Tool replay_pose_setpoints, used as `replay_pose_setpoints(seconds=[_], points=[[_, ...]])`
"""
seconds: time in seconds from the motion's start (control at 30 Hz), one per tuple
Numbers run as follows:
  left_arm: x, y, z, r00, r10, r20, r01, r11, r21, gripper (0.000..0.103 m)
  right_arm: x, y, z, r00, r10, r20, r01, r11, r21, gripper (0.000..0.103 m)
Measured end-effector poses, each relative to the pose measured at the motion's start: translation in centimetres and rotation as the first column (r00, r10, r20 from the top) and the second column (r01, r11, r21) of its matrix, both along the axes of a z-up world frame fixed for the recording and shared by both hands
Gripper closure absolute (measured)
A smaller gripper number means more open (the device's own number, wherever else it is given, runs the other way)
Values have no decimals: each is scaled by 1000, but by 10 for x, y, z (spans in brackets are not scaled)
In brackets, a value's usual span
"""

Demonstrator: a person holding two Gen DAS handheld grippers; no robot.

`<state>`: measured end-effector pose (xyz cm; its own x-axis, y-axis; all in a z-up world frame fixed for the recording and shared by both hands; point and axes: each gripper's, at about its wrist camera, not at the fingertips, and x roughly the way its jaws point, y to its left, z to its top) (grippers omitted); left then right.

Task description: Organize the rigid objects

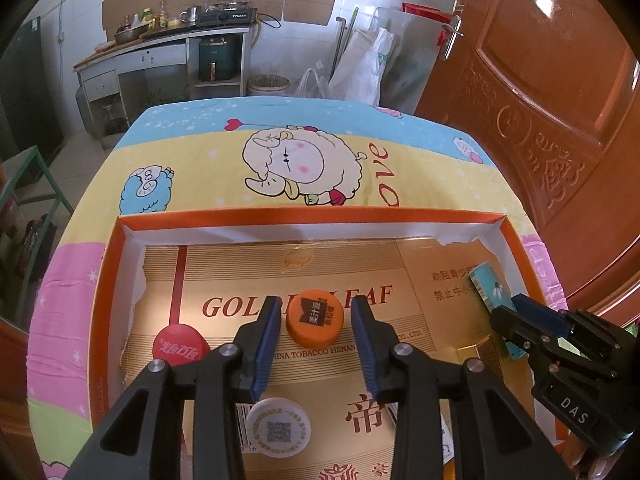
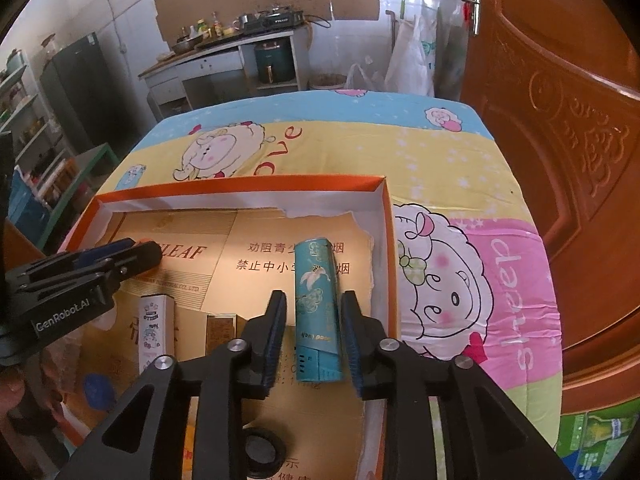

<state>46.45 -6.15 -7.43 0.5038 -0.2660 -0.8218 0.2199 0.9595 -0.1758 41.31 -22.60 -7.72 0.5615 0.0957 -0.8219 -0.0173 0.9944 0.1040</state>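
Note:
An orange-rimmed box (image 1: 312, 214) lined with gold cardboard sits on a cartoon sheet. In the left wrist view my left gripper (image 1: 316, 308) is open, its fingers either side of an orange bottle cap (image 1: 315, 317). A red cap (image 1: 181, 347) lies to its left and a white QR-code cap (image 1: 279, 427) lies nearer. In the right wrist view my right gripper (image 2: 314, 300) is open around a teal cigarette pack (image 2: 318, 308) lying in the box (image 2: 240, 186). That pack (image 1: 490, 286) and the right gripper (image 1: 516, 312) also show in the left wrist view.
A white patterned pack (image 2: 154, 330) and a gold pack (image 2: 220, 330) lie in the box left of the teal pack. A blue cap (image 2: 98, 394) and a black ring (image 2: 260, 454) lie nearer. A wooden door (image 2: 560, 120) stands on the right.

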Motion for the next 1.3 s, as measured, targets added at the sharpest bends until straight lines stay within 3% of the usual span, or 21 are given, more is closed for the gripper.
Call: replay_pose_setpoints(seconds=[0.27,0.77,1.13,1.3], points=[[-17,0,19,998,-2,62,5,999,-48,66,-12,2,18,998,-15,59,17,1000,-20,60],[-83,11,71,973,13,229,8,996,-89,67,-58,5,50,987,-73,146,79,996,-36,60],[-174,30,102,928,65,366,-41,996,-75,67,-138,29,73,973,-73,217,88,994,-57,60],[-232,39,106,886,139,443,-144,989,-23,67,-194,44,84,961,-72,266,88,995,-49,60]])
